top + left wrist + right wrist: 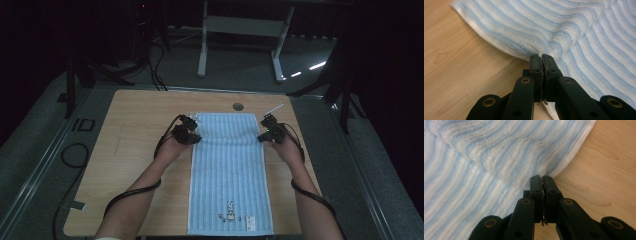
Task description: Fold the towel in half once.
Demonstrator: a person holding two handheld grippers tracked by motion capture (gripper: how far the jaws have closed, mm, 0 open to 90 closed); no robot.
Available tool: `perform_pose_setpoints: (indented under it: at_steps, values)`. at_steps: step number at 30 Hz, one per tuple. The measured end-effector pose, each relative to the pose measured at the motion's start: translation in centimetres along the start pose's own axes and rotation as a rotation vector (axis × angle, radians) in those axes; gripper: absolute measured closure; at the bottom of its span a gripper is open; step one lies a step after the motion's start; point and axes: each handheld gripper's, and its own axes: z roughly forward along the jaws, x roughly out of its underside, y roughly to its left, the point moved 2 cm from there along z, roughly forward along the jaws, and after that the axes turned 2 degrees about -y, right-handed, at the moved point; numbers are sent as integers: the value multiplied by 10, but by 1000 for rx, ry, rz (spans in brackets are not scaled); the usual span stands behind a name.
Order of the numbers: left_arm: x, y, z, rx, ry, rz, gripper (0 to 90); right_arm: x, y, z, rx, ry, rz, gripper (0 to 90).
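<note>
Each claw is clamped on a long edge of the blue striped towel (pixel 230 170), left claw (pixel 194 134) and right claw (pixel 262 134), whose long axis runs twelve to six toward the counter's (pixel 135 150) near edge.

1. One towel (pixel 230 175), blue and white striped, lies along the middle of the table.
2. One wooden table (pixel 135 150) carries it.
3. Two grippers: the left gripper (pixel 192 134) at the towel's left edge, the right gripper (pixel 264 132) at its right edge, each with two black jaws pressed together on the cloth.
4. Two forearms come in from the near side.
5. One round hole (pixel 238 106) sits near the table's far edge.
6. One white frame (pixel 240 30) stands on the floor beyond the table.
</note>
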Motion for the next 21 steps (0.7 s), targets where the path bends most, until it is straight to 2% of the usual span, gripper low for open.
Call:
perform_pose_setpoints:
  at_steps: [1, 3, 7, 9, 11, 14, 15, 17, 18, 19, 20, 21]
  values:
    - [2, -6, -9, 5, -4, 20, 868, 4, 3, -10, -9, -25, -18, 874]
    - [6, -13, -17, 1, -3, 41, 868, 9, 9, -18, -16, -48, -34, 873]
    - [13, -21, -24, 4, 5, 64, 866, 16, 15, -25, -12, -68, -54, 874]
    - [24, -30, -29, 21, 2, 78, 865, 31, 25, -33, -26, -86, -85, 873]
    - [33, -36, -32, 24, 5, 90, 865, 40, 30, -36, -42, -94, -91, 873]
    - [46, -45, -32, 39, 28, 101, 863, 54, 36, -37, -62, -106, -95, 873]
    - [51, -48, -32, 51, 50, 109, 857, 59, 38, -37, -70, -106, -92, 872]
    - [55, -53, -36, 37, 46, 135, 792, 68, 42, -36, -81, -85, -106, 805]
    - [55, -55, -41, 37, 38, 139, 751, 71, 43, -38, -60, -95, -115, 793]
    - [55, -55, -45, 41, 27, 134, 738, 72, 42, -43, -46, -112, -106, 762]
    - [53, -54, -48, 41, 13, 124, 720, 72, 40, -48, -49, -132, -92, 722]
    - [51, -54, -51, 44, 8, 115, 718, 71, 38, -51, -63, -141, -74, 721]
